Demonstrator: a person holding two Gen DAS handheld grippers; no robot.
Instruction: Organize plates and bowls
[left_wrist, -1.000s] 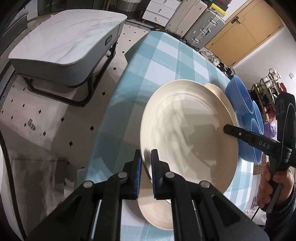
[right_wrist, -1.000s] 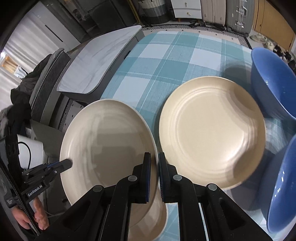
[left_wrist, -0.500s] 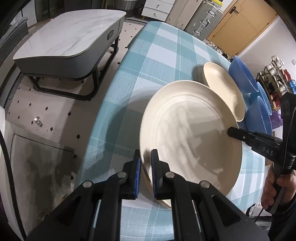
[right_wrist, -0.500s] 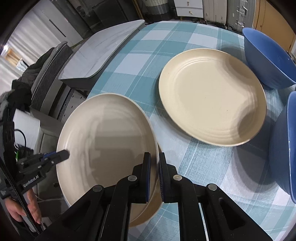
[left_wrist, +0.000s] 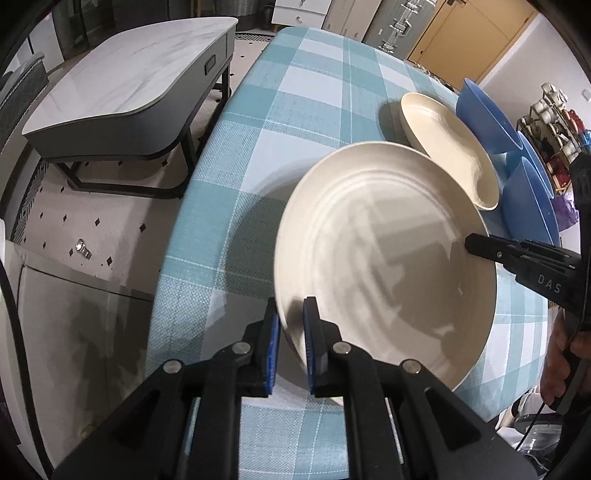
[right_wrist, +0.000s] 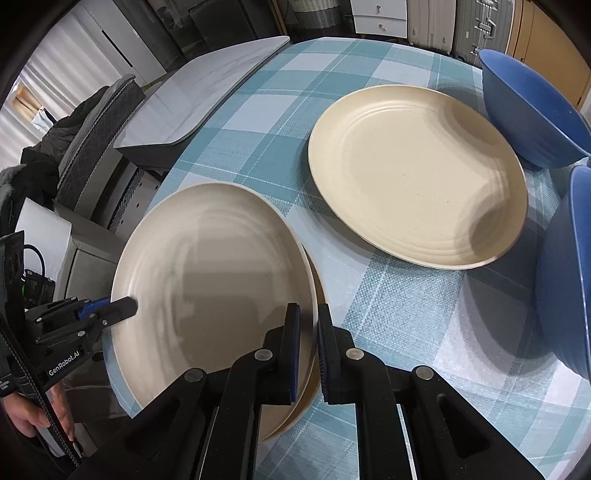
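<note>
A large cream plate (left_wrist: 384, 266) (right_wrist: 214, 280) is gripped at two opposite rims. My left gripper (left_wrist: 290, 332) is shut on its near rim, and my right gripper (right_wrist: 308, 343) is shut on the other rim. Each gripper shows in the other's view: the right gripper (left_wrist: 476, 245) and the left gripper (right_wrist: 125, 306). The rim of a second cream plate (right_wrist: 310, 398) shows just under the held one; I cannot tell whether they touch. A third cream plate (left_wrist: 450, 147) (right_wrist: 413, 173) lies flat further along the table. Beside it stand two blue bowls (right_wrist: 532, 110) (right_wrist: 565, 280).
The table wears a teal-and-white checked cloth (left_wrist: 295, 110), and its edge runs close to the held plate. A low marble-topped coffee table (left_wrist: 122, 85) stands on the floor beyond that edge. Suitcases and a wooden door are at the back. A hand (left_wrist: 561, 354) holds the right gripper.
Both grippers have carried the held plate away from the flat cream plate, toward the table's near edge and lower, over the plate beneath. The grip on both rims is unchanged.
</note>
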